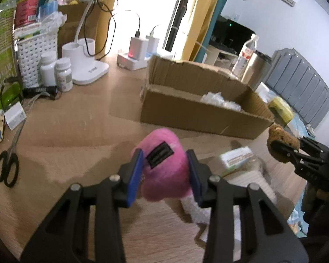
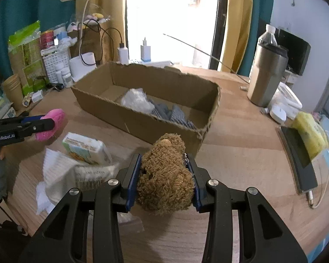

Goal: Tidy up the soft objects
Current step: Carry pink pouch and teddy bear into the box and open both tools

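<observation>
**Both grippers loaded, box ahead**

The pink plush toy (image 1: 162,171) is held above the worktop (image 1: 76,135), pinched between the blue-padded jaws of the left gripper (image 1: 164,175). A black fabric label on the toy faces the left wrist camera.

The brown plush bear (image 2: 165,179) is pinched between the jaws of the right gripper (image 2: 163,182), also clear of the worktop, just in front of the near corner of the cardboard box (image 2: 142,118).

The box stands open on the worktop. Inside it lie a crumpled clear plastic bag (image 2: 136,100) and grey patterned cloth (image 2: 171,114).

On the worktop between the two grippers lie a tissue pack (image 2: 85,149) and, partly under it, a white cloth (image 2: 61,171).

A steel tumbler (image 2: 267,74) stands to the right of the box. Scissors (image 1: 7,160) lie at the far left.
</observation>
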